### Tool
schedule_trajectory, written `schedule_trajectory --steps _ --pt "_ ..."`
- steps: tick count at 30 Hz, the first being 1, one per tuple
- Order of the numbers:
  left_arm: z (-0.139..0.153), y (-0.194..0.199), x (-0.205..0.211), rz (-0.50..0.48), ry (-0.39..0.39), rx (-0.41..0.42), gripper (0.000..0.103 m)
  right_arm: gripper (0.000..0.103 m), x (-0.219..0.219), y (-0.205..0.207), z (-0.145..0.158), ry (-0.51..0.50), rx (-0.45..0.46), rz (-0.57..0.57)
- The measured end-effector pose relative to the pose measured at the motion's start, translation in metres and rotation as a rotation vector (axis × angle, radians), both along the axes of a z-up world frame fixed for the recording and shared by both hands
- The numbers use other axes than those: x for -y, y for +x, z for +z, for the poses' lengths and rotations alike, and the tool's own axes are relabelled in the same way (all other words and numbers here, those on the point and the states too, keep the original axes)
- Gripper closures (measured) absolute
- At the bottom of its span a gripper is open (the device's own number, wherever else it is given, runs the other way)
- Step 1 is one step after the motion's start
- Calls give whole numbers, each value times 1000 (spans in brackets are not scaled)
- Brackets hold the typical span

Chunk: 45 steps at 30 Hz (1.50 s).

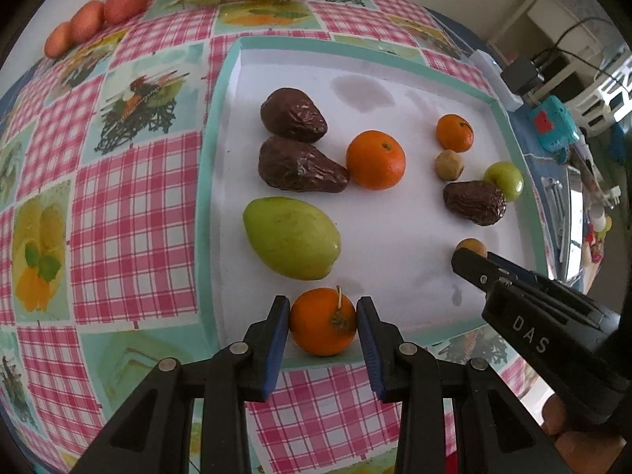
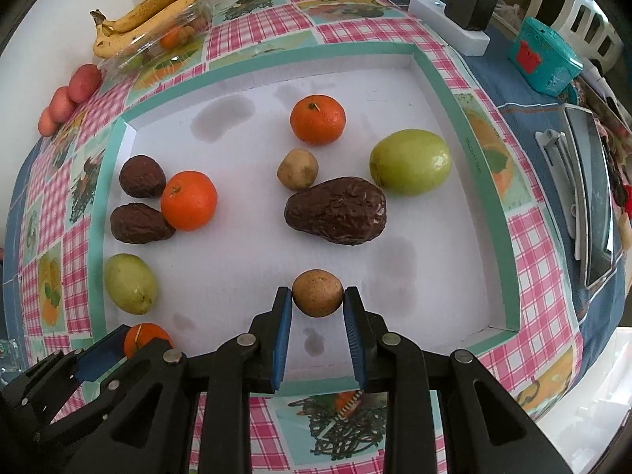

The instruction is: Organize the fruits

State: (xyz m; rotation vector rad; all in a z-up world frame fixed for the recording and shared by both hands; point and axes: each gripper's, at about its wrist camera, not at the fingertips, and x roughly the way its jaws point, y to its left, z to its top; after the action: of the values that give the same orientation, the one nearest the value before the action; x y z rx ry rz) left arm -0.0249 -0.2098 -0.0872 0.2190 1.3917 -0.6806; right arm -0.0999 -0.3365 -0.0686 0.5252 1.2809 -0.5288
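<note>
Near the tray's (image 2: 454, 91) front edge, each fruit sits squarely between its jaws: left gripper (image 1: 323, 326) pinching the stemmed orange (image 1: 323, 322), right gripper (image 2: 317, 304) pinching the small brown fruit (image 2: 317, 293).

On the white tray (image 2: 434, 260) I count three oranges (image 2: 317, 119), three wrinkled brown avocados (image 2: 335, 215), two green fruits (image 2: 410, 162) and two small tan round fruits (image 2: 297, 169). Past the tray I see two bananas (image 2: 158, 4) and three red potatoes (image 2: 85, 83).

stemmed orange (image 1: 322, 322) clamped at the white tray's (image 1: 395, 237) near edge; small brown fruit (image 2: 317, 293) clamped mid-front.
</note>
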Motion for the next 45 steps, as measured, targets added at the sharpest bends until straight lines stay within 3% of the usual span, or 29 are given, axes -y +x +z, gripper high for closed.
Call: schedule_trajectory --steps 7,11,16,18,22,25,26,29,34,39,45 --pt "1 5 -8 9 -3 -17 63 75 0 0 1 -7 1 9" --pt "13 7 -13 7 -25 0 47 71 -2 -1 0 -16 -2 10" --pt "32 13 -27 19 -51 49 41 63 -3 -1 2 -18 6 10" --pt "37 18 -38 49 -65 52 33 62 -2 -2 5 -23 12 9" --pt "36 29 -58 118 -18 84 22 48 -5 -1 13 -41 29 8" --pt "30 38 -75 170 60 136 11 44 -9 -1 18 -63 30 12" --pt "30 41 -80 185 72 144 11 36 -12 0 20 -67 31 18" --pt "31 53 -103 249 85 178 0 27 -18 3 20 -62 50 44" --pt "38 56 -131 298 95 245 0 14 -30 7 23 -81 86 70" --pt "48 48 -142 306 89 286 0 14 -44 3 32 -123 116 80" --pt "84 30 -148 314 57 443 0 14 -59 -4 45 -151 152 88"
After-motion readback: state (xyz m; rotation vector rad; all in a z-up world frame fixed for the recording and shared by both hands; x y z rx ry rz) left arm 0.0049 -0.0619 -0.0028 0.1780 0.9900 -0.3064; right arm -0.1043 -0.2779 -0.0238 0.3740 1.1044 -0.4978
